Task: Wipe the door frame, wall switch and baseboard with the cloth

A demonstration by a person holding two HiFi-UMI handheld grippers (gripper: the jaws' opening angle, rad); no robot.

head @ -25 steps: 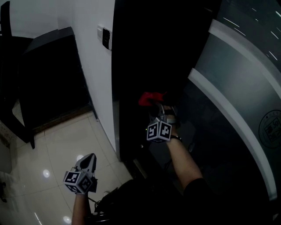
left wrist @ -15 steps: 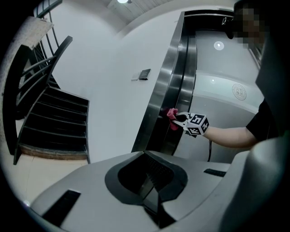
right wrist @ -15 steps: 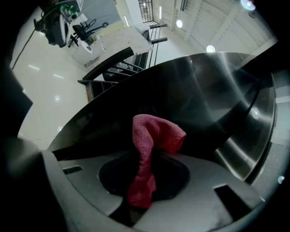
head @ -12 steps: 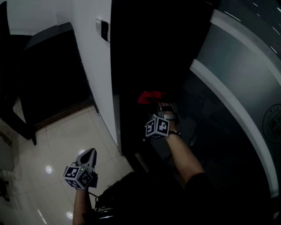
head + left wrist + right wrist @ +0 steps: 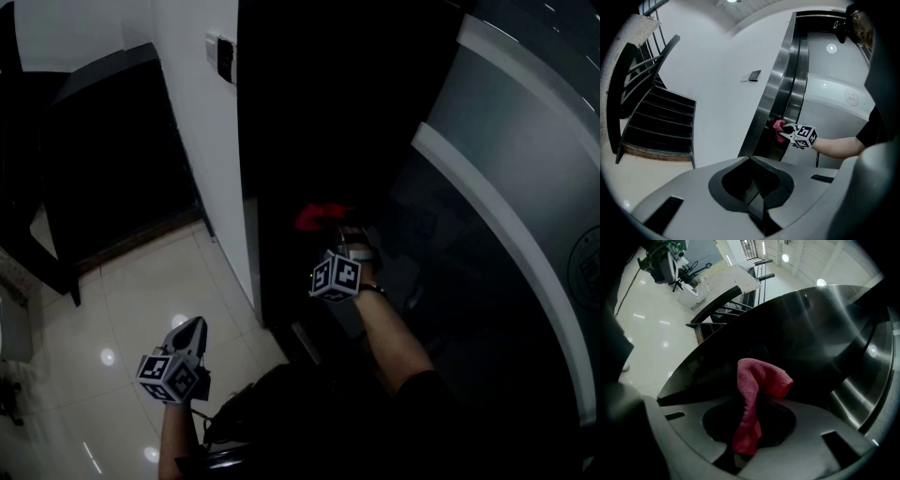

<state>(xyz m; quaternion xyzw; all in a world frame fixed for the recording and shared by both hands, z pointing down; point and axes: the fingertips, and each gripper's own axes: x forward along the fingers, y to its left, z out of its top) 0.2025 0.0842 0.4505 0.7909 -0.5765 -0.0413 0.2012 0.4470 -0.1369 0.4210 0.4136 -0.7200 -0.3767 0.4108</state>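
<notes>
Cloth (image 5: 757, 399), red, is pinched in the R gripper (image 5: 751, 437), with its free end bunched fwd against the dark door frame (image 5: 281, 141). L gripper (image 5: 192, 330) hangs low over the floor tiles (image 5: 141, 291), jaws together, nothing in them. Vs 1 s ago the cloth has only dipped slightly on the frame: a short stroke, so frame wiping is prob. mid-way. Wall switch (image 5: 225, 59), further up, is prob. yet to do.

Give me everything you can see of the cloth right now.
The cloth is pinkish-red, nubby like terry or microfibre, and bunched. The right gripper is shut on its lower end; the rest rises from the jaws and folds over at the top, against or very near the dark glossy door frame.
</notes>
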